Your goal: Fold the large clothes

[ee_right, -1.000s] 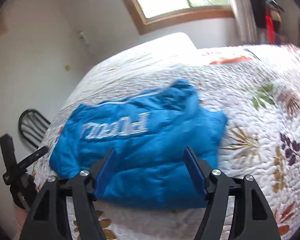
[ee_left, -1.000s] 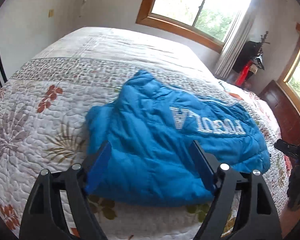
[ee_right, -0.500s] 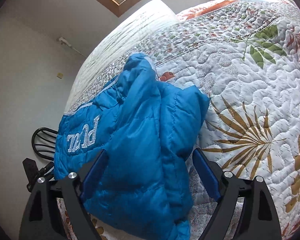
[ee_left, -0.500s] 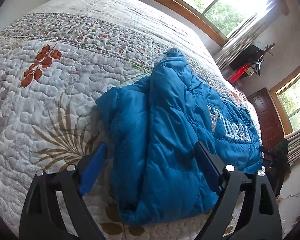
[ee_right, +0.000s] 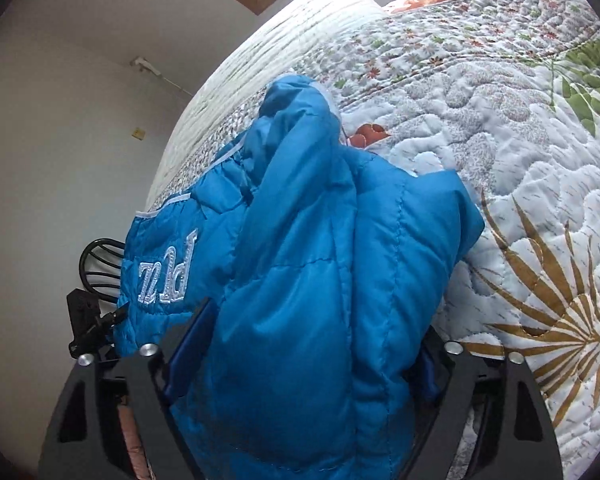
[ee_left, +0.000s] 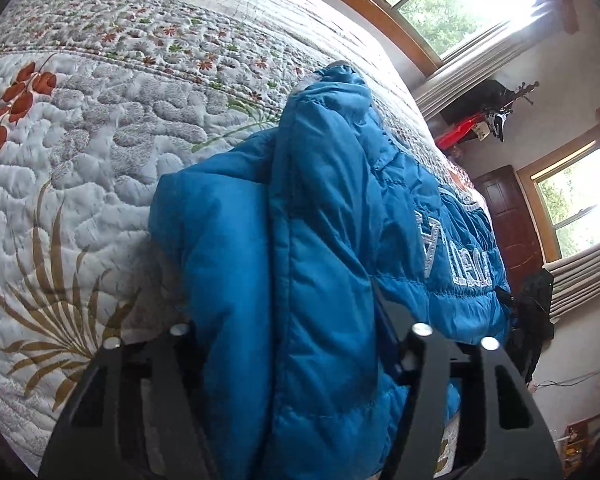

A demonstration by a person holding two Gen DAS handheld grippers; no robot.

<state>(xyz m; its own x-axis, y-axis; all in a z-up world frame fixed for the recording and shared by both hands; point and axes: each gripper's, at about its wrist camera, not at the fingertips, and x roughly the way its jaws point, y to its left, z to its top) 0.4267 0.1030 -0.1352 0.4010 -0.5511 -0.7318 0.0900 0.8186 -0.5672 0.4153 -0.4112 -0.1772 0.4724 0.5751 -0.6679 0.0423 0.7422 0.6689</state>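
The setting is identified as a bedroom in a home. This is indicated by a bed covered with a quilted floral bedspread point(ee_left: 100, 152), by wood-framed windows point(ee_left: 480, 4) fitted with pale curtains point(ee_left: 472, 68), and by a dark wooden door point(ee_left: 512, 220). Plain white walls point(ee_right: 80, 120) and a black metal chair back point(ee_right: 100, 264) are also shown beside the bed.
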